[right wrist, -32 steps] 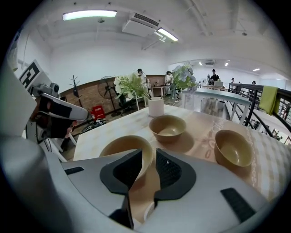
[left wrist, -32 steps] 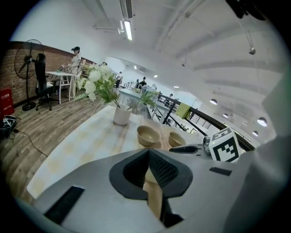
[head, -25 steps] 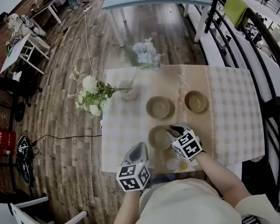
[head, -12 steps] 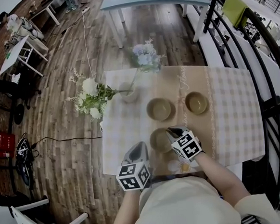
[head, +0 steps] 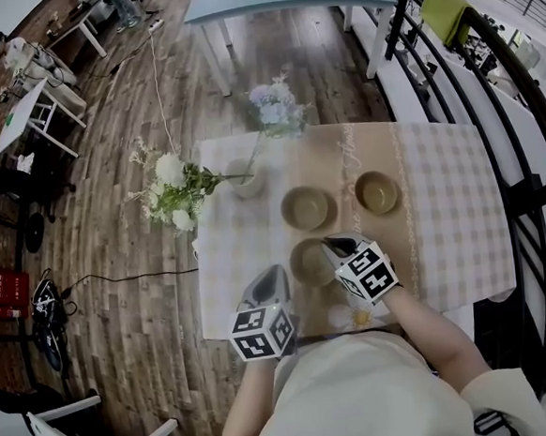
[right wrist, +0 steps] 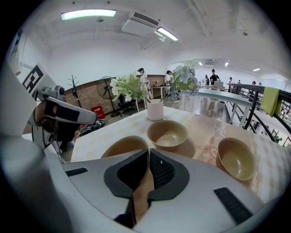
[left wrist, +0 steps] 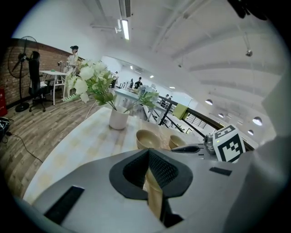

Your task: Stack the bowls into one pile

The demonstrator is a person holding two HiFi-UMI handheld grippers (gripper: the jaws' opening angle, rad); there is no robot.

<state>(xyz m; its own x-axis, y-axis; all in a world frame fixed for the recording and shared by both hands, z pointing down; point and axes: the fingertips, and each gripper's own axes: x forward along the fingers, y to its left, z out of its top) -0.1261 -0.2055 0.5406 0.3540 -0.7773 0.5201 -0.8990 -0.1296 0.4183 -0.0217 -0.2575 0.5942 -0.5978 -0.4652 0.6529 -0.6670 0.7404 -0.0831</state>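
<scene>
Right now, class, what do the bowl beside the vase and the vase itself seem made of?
Bowl: probably glazed ceramic, possibly melamine; smooth tan surface with a soft sheen. Vase: likely matte white ceramic; opaque, plain, hardly any shine.

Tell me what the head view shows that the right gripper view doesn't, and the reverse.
Only the head view: the person's torso and the marker cube on the right gripper. Only the right gripper view: ceiling lights and its own jaws, closed together. Both: the near bowl, the middle bowl, the right bowl, the white vase and the left gripper.
</scene>
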